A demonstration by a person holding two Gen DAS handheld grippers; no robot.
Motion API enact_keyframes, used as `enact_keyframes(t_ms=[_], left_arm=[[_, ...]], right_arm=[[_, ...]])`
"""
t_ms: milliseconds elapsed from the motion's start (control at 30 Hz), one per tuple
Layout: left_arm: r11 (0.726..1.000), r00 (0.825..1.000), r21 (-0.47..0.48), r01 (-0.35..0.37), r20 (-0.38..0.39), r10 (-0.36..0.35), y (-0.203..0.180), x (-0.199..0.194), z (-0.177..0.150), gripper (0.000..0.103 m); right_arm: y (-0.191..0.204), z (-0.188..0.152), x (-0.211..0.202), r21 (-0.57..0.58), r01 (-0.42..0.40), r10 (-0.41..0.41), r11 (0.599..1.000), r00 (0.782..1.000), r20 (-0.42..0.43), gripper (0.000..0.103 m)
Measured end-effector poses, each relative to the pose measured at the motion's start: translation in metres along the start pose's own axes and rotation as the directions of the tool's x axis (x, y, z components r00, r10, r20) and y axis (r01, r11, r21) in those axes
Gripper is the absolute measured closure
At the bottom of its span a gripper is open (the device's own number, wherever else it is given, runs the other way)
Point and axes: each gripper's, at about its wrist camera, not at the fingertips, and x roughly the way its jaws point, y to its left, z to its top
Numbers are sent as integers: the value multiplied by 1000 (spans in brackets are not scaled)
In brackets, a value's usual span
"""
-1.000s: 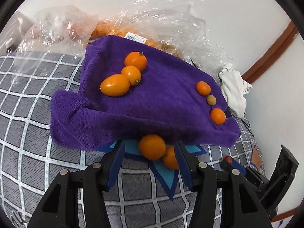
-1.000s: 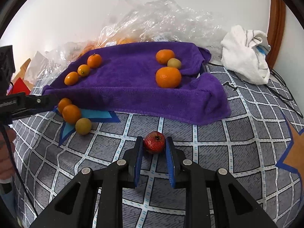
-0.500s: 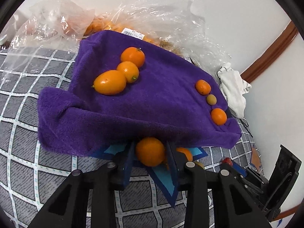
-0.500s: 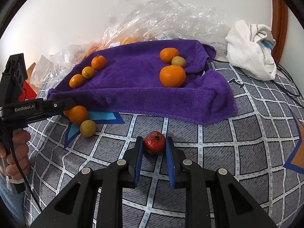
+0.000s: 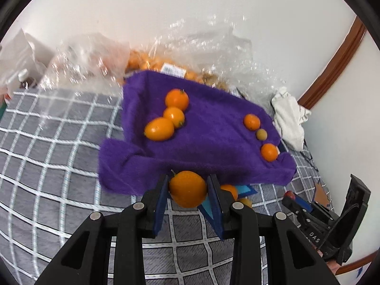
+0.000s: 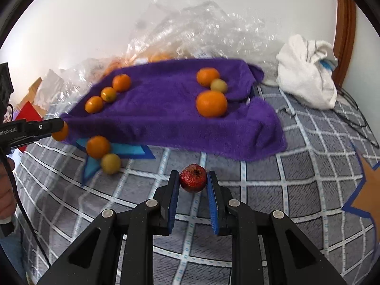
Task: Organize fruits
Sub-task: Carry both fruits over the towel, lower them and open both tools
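Note:
My left gripper (image 5: 188,190) is shut on an orange (image 5: 187,188) and holds it just in front of the purple towel (image 5: 209,147). The towel carries three oranges in a row on its left (image 5: 174,116) and two oranges with a small green fruit (image 5: 261,134) on its right. My right gripper (image 6: 192,182) is shut on a small red fruit (image 6: 192,177) above the checked cover, in front of the towel (image 6: 166,109). An orange (image 6: 97,146) and a yellow-green fruit (image 6: 110,163) lie on the cover by the towel's left front edge.
Clear plastic bags (image 5: 190,54) with more oranges lie behind the towel against the wall. A white cloth (image 6: 308,71) sits at the back right. The grey checked cover (image 6: 296,178) has blue and orange star patches. The left gripper's arm (image 6: 30,128) shows at the left edge.
My left gripper closed on the orange and lifted it off the cover. My right gripper kept hold of the red fruit and raised it slightly toward the towel.

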Motion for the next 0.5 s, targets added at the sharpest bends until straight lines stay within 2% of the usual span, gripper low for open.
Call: enact_keyframes(t_ms=[233, 367, 500], left_arm=[[1000, 997, -6, -15, 70, 15, 1, -19, 25, 71], [999, 994, -14, -37, 100, 38, 1, -23, 41, 71], [998, 991, -43, -52, 119, 57, 9, -21, 54, 71]], right_arm=[[12, 43, -24, -32, 13, -10, 999, 997, 82, 80], [15, 66, -18, -36, 19, -16, 999, 995, 95, 80], [13, 84, 0, -10, 0, 0, 1000, 997, 73, 80]])
